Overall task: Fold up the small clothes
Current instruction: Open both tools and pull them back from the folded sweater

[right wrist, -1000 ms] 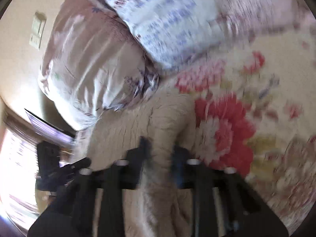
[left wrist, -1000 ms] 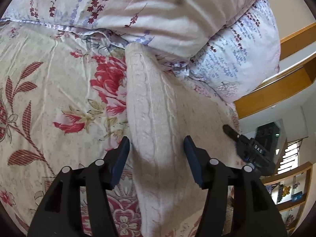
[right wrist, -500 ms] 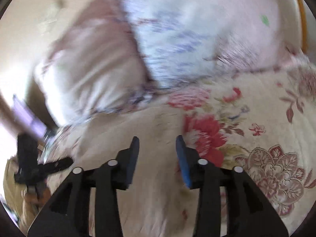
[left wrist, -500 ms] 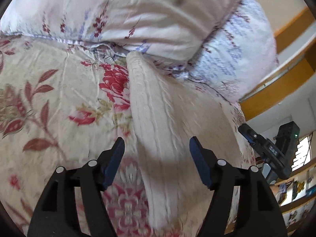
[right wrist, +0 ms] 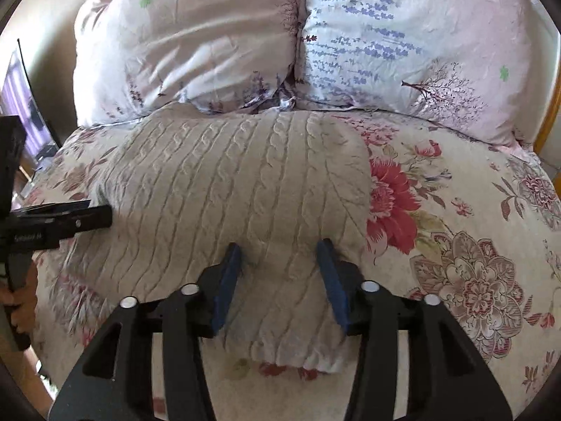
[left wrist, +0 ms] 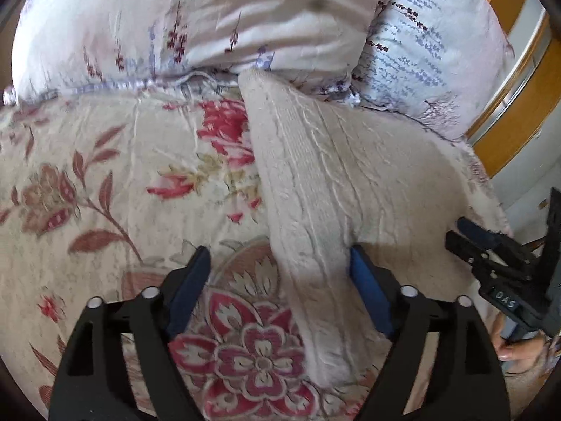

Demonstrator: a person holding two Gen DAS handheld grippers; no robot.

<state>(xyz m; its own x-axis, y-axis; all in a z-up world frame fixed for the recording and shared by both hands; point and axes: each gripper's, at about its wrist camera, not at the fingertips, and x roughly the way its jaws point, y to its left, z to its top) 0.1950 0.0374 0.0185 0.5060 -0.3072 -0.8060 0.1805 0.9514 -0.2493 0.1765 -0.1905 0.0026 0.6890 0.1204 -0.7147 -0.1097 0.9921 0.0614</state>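
Observation:
A cream cable-knit sweater (right wrist: 245,182) lies folded on the floral bedspread (right wrist: 473,245), its far edge against the pillows. In the left wrist view the sweater (left wrist: 333,182) runs from the pillows down between my fingers. My left gripper (left wrist: 280,280) is open and empty, its jaws on either side of the sweater's near left edge. My right gripper (right wrist: 280,273) is open and empty above the sweater's near end. The right gripper also shows in the left wrist view (left wrist: 484,249), and the left gripper shows in the right wrist view (right wrist: 87,214) at the sweater's left side.
Two floral pillows (right wrist: 182,45) (right wrist: 420,42) stand at the head of the bed. A wooden headboard frame (left wrist: 526,105) is at the right. The bed's left edge (right wrist: 38,182) drops off beside a window.
Both grippers have pulled back from the sweater. The right gripper, shut on the sweater a second ago, has opened and let it go. The sweater now lies flat.

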